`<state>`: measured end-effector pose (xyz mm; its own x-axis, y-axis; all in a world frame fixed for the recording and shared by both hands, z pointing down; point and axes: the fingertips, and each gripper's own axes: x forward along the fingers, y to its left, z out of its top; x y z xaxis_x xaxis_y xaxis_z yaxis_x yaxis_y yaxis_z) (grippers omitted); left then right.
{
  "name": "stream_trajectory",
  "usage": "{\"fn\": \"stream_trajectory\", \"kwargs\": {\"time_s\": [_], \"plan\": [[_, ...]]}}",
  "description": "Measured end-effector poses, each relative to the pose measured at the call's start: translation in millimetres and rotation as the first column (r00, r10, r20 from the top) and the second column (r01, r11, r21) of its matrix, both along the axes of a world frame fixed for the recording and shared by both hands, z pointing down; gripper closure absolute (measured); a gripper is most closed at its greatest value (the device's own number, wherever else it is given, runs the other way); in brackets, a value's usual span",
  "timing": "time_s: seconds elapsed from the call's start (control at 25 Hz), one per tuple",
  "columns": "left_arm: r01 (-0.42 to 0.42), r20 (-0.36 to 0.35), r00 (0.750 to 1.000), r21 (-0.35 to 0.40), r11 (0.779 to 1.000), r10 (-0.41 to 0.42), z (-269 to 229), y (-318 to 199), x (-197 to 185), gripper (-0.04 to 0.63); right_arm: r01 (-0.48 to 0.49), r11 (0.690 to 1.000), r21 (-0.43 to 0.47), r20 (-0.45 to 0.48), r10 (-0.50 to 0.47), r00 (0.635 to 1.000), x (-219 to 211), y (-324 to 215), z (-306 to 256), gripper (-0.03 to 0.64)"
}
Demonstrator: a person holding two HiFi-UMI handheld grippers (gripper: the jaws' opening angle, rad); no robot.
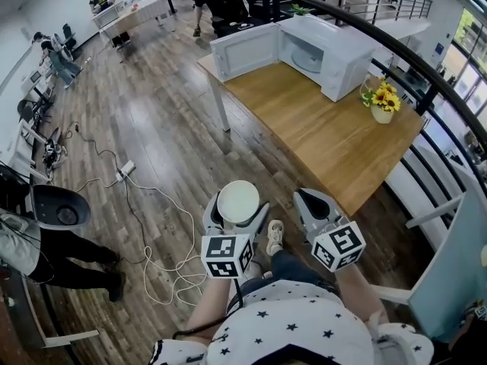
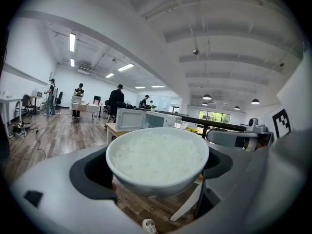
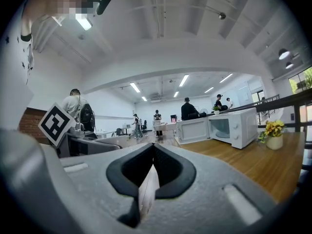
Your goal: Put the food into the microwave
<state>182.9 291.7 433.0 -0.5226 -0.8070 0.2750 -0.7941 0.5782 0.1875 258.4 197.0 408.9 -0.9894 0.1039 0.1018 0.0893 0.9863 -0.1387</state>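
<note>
My left gripper (image 1: 237, 210) clasps a bowl of rice (image 2: 157, 157), my right gripper (image 1: 316, 206) is clenched empty, and carrying it to the open microwave (image 1: 338, 63) looks next.

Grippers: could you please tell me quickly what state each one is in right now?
Left gripper: shut on the bowl of rice.
Right gripper: shut, nothing between its jaws.
</note>
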Motion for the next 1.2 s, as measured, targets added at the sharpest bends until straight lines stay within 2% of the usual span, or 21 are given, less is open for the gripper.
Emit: {"fn": "stream_trajectory", "kwargs": {"time_s": [0.36, 1.2], "plan": [[0.003, -0.006, 1.0, -0.012, 1.0, -0.003, 2, -31, -60, 0.091, -0.013, 1.0, 0.005, 0.004, 0.013, 1.0, -64, -38, 1, 0.611], [-0.005, 0.014, 1.0, -0.008, 1.0, 0.005, -21, -161, -226, 0.091, -0.007, 0.999, 0.04, 0.021, 0.006, 1.0, -230, -164, -26, 0.611]]}}
